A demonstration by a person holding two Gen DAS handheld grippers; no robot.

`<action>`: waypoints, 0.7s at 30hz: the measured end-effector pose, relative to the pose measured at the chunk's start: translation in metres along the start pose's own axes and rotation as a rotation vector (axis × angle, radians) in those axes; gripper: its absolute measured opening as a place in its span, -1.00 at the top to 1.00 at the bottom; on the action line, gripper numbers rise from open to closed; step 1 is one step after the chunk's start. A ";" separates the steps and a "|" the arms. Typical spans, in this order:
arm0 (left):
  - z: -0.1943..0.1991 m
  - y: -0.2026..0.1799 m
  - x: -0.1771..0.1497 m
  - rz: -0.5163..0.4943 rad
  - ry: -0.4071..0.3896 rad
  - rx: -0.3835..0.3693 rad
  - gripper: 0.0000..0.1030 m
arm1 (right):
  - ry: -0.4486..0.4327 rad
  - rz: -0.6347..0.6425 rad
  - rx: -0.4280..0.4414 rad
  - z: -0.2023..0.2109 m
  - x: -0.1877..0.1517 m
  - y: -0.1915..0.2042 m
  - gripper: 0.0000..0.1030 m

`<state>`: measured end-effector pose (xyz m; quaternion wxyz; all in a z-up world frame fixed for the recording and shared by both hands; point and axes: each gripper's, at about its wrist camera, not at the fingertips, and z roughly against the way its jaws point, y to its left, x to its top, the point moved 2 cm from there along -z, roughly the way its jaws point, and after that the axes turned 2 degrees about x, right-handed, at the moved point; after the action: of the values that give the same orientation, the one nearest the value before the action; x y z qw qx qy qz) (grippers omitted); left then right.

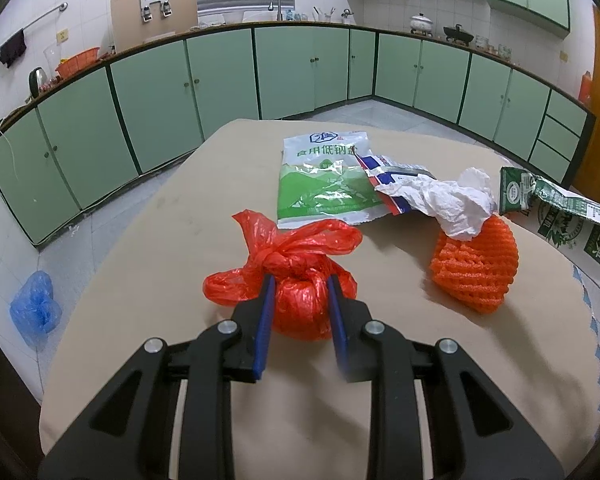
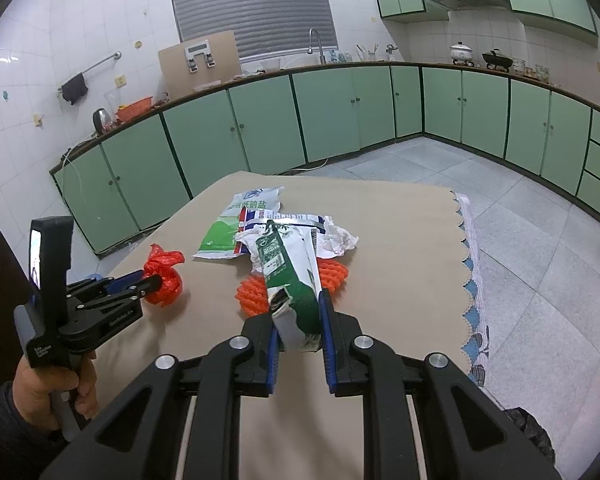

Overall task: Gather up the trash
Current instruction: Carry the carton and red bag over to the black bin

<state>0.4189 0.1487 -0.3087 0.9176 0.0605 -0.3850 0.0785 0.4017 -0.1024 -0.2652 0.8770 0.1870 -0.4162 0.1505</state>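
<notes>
My left gripper (image 1: 300, 284) is shut on a knotted red plastic bag (image 1: 300, 308) resting on the beige table (image 1: 172, 240); it also shows in the right wrist view (image 2: 162, 282). My right gripper (image 2: 298, 312) is shut on a green and white milk carton (image 2: 290, 280), held above the table; the carton also shows in the left wrist view (image 1: 564, 224). An orange foam fruit net (image 1: 474, 266) lies under a crumpled white tissue (image 1: 456, 202). A green salt packet (image 1: 324, 180) and a red-blue wrapper (image 1: 392, 176) lie behind.
Green kitchen cabinets (image 1: 220, 80) line the walls beyond the table. A blue plastic bag (image 1: 36, 308) lies on the floor left of the table. The table's scalloped right edge (image 2: 468, 276) borders tiled floor. A dark bag (image 2: 528, 436) sits at the lower right.
</notes>
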 end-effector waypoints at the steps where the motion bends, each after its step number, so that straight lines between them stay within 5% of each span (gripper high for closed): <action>1: 0.000 0.000 0.000 -0.001 0.001 0.000 0.53 | -0.001 0.000 0.000 0.000 0.000 0.000 0.66; 11: 0.030 -0.004 0.002 -0.004 -0.023 -0.017 0.53 | -0.017 -0.001 -0.002 0.011 0.001 0.000 0.66; 21: 0.117 -0.044 -0.011 -0.067 -0.080 -0.120 0.53 | -0.066 -0.007 -0.023 0.058 -0.003 0.000 0.66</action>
<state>0.3378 0.0843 -0.2376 0.9056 0.0212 -0.4231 0.0220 0.3608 -0.1293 -0.2338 0.8654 0.1835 -0.4459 0.1364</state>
